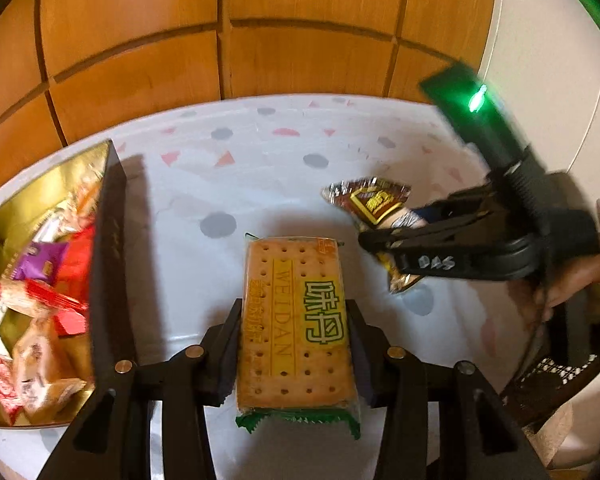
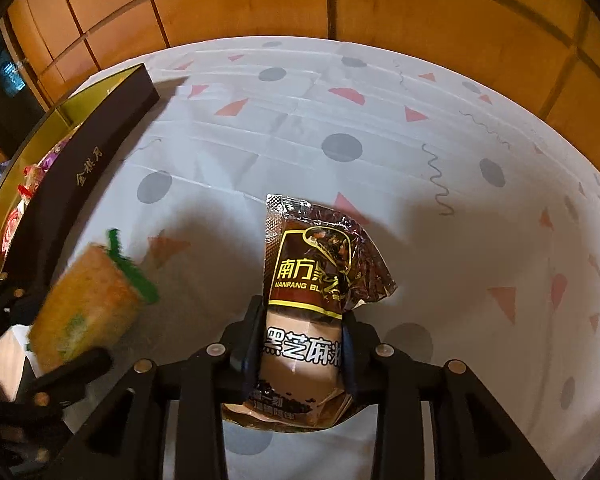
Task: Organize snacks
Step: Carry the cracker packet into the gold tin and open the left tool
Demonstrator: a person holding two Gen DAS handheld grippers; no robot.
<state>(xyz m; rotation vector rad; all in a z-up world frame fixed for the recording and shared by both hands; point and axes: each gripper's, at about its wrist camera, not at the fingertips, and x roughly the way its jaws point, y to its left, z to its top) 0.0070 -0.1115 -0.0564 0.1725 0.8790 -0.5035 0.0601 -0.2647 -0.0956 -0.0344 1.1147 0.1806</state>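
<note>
A: What does my left gripper (image 1: 296, 344) hold?

B: The cracker packet (image 1: 296, 320), clamped by its long sides between both fingers, green crimped end toward the camera. From the right wrist view the same packet (image 2: 86, 304) appears blurred, raised above the tablecloth (image 2: 340, 120).

A: And my right gripper (image 2: 300, 344)?

B: Its fingers press on the brown sesame-paste sachet (image 2: 320, 280) across the lower half; the printed upper half sticks out beyond the fingertips. From the left wrist view I see that gripper (image 1: 384, 236) reaching in from the right with the sachet (image 1: 372, 200) pinched in it.

A: Is the sachet lifted or resting?

B: I cannot say for sure; it throws a shadow on the cloth, yet contact is unclear.

A: Where is the box?

B: The dark box with gold lining (image 1: 108, 264) stands at the left of the table, filled with assorted wrapped snacks (image 1: 40, 300). Both held packets are outside it, the cracker packet nearer its wall.
</note>
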